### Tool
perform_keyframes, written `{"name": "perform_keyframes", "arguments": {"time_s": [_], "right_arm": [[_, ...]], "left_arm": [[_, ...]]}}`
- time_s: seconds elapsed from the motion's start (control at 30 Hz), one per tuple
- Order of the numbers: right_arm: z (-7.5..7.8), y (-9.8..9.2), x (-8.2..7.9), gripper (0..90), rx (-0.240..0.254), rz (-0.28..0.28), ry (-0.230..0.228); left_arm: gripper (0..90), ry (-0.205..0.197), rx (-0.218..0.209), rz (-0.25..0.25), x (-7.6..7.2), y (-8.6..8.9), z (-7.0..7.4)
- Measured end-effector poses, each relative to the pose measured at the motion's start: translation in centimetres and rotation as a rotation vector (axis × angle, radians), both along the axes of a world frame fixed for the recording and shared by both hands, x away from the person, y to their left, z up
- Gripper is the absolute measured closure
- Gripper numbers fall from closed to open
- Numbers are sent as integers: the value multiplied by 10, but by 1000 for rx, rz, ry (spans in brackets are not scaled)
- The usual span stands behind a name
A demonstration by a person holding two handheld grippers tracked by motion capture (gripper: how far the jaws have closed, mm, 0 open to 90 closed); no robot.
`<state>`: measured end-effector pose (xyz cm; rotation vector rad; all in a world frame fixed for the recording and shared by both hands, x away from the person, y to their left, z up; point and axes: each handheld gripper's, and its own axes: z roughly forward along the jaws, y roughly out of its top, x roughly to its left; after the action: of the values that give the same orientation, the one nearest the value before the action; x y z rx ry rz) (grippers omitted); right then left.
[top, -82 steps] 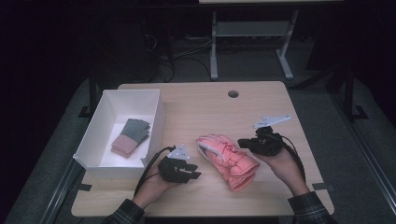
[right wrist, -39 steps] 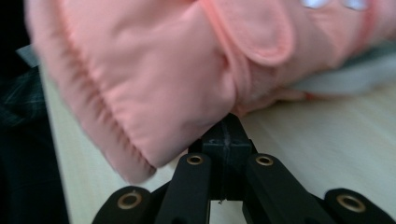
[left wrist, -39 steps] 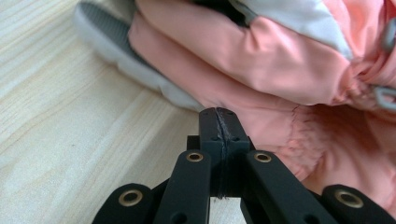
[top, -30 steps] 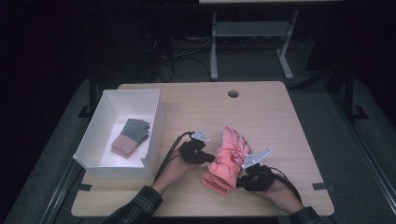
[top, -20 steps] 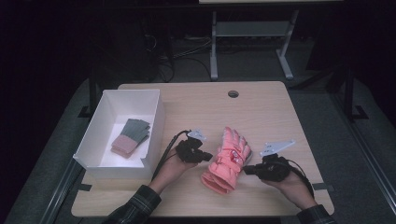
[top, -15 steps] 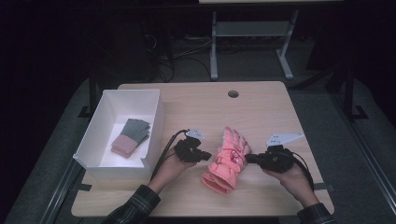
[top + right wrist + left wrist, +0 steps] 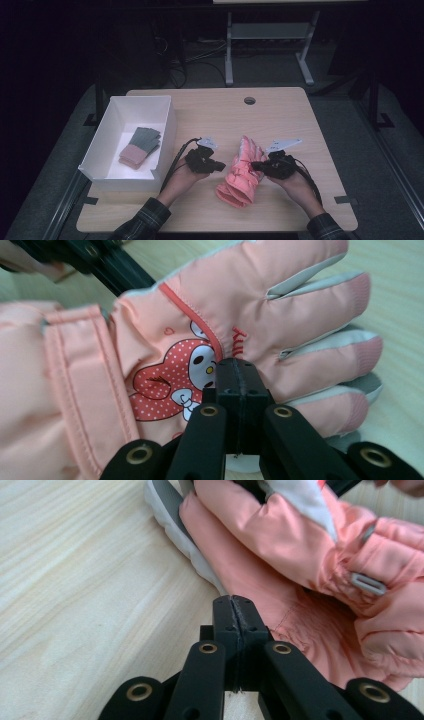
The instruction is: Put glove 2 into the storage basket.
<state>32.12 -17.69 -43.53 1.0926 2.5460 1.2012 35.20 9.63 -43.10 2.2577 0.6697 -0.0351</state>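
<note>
On the desk we see the left hand-held gripper, jaws pressed together, just left of a pink ski glove; the right hand-held gripper, jaws likewise together, meets the glove's right edge.

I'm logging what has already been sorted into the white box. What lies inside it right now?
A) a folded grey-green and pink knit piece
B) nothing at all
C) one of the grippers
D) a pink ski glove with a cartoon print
A: in the high view a folded grey-green and pink knit piece lies on the floor of the white box, while the pink glove rests on the table outside it.
</note>
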Motion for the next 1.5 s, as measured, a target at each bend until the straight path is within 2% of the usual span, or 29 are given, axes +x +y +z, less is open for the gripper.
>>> {"name": "perform_keyframes", "arguments": {"time_s": [0.07,0.1,0.2,0.3,0.4,0.53,0.6,0.77,0.9,0.97,1.1,1.37,1.5], "right_arm": [[-2,2,0,900,-8,-7,13],[-3,3,1,900,-18,-2,4],[-4,7,0,900,-35,-9,6],[-5,9,0,900,-44,-12,5],[-5,9,0,900,-53,-14,3],[-6,11,0,900,-62,-13,-1],[-6,11,-1,900,-64,-14,-2],[-7,11,-1,900,-60,-20,2],[-7,12,-1,900,-69,-14,0],[-9,12,-1,900,-79,-9,-10],[-11,12,-1,900,-86,-6,-12],[-14,12,-2,900,-88,-6,-7],[-15,12,-2,900,-88,-4,-6]], "left_arm": [[800,-1,-5,-2,0,0,7],[753,-6,-12,-7,0,0,11],[615,-16,-42,3,1,-4,24],[466,-7,-76,2,4,-12,33],[322,-7,-72,13,9,-23,33],[242,35,-105,47,19,-33,28],[222,47,-110,49,22,-38,26],[197,95,-66,33,26,-46,11],[167,163,-86,37,29,-49,-7],[150,184,-78,39,31,-48,-15],[129,228,-98,40,34,-46,-24],[134,294,-111,24,36,-47,-34],[176,315,-111,9,37,-49,-34]]}}
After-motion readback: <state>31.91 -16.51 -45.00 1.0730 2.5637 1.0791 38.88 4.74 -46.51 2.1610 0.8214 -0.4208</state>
